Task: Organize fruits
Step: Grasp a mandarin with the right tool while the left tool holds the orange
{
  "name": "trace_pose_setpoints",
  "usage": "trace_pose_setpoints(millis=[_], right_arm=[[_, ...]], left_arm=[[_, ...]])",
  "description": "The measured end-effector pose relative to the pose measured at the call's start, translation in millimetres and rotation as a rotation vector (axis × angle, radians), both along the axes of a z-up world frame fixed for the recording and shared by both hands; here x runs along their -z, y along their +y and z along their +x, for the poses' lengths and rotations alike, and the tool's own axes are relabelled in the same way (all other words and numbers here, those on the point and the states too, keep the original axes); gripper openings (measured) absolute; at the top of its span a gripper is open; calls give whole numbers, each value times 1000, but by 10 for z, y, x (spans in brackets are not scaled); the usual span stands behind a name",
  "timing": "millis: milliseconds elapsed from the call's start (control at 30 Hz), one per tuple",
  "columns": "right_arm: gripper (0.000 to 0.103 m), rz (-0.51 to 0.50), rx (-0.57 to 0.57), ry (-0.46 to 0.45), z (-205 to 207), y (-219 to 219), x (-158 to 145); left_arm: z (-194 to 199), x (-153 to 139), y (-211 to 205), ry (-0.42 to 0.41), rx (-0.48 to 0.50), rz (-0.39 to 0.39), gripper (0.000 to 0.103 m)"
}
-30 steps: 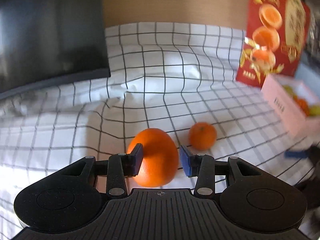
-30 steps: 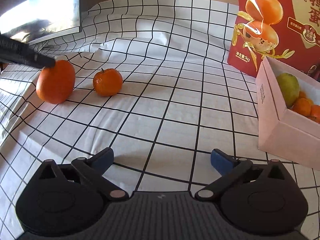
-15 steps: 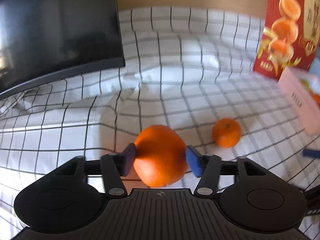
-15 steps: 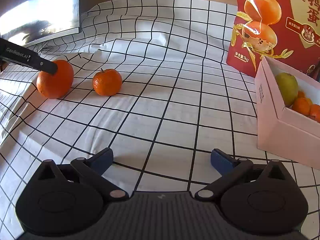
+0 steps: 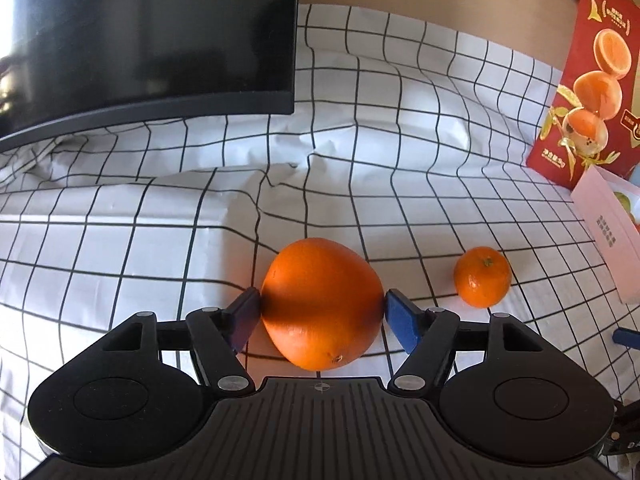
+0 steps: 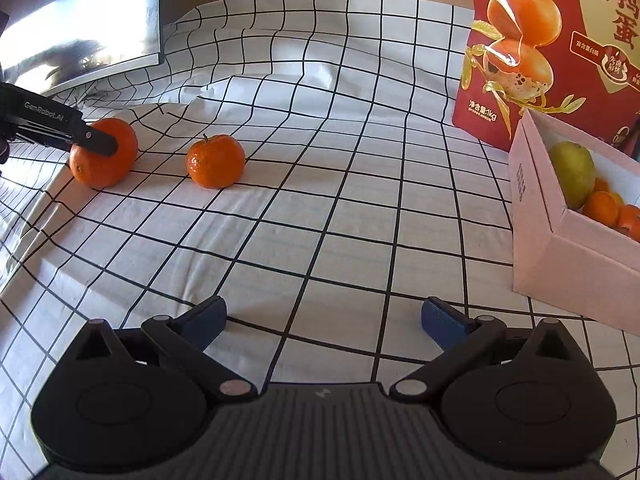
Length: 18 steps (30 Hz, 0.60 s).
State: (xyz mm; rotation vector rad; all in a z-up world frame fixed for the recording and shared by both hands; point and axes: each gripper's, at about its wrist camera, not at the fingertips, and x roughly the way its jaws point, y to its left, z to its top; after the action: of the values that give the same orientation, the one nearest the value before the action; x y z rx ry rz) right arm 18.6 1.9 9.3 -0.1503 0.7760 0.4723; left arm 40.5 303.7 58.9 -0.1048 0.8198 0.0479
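Note:
A large orange lies on the checked cloth between the blue pads of my left gripper. Its jaws are opening, and the pads stand right at the orange's sides without squeezing it. In the right wrist view one black finger of that gripper crosses the same orange. A small mandarin sits on the cloth just to the orange's right. My right gripper hovers open over bare cloth, holding nothing. A pink box at the right holds a green fruit and several small oranges.
A red printed bag stands behind the pink box. A dark monitor rests on the cloth at the back left. The cloth is wrinkled and humped in the middle. A wooden wall closes the far side.
The left gripper's jaws have spread from narrow to wide around the large orange, which now sits lower and rounder on the cloth. Its view swung left. The right gripper stayed still.

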Motion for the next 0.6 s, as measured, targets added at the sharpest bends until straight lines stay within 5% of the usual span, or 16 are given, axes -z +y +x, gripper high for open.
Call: trace_pose_setpoints(millis=[200, 300, 600], right_arm=[[103, -20, 16, 34, 18, 41, -23], [103, -15, 5, 20, 14, 36, -19], [103, -15, -34, 13, 5, 9, -13]], left_arm=[[119, 33, 48, 49, -3, -50, 77], [196, 146, 100, 138, 9, -151, 77], [-80, 150, -94, 105, -38, -118, 76]])
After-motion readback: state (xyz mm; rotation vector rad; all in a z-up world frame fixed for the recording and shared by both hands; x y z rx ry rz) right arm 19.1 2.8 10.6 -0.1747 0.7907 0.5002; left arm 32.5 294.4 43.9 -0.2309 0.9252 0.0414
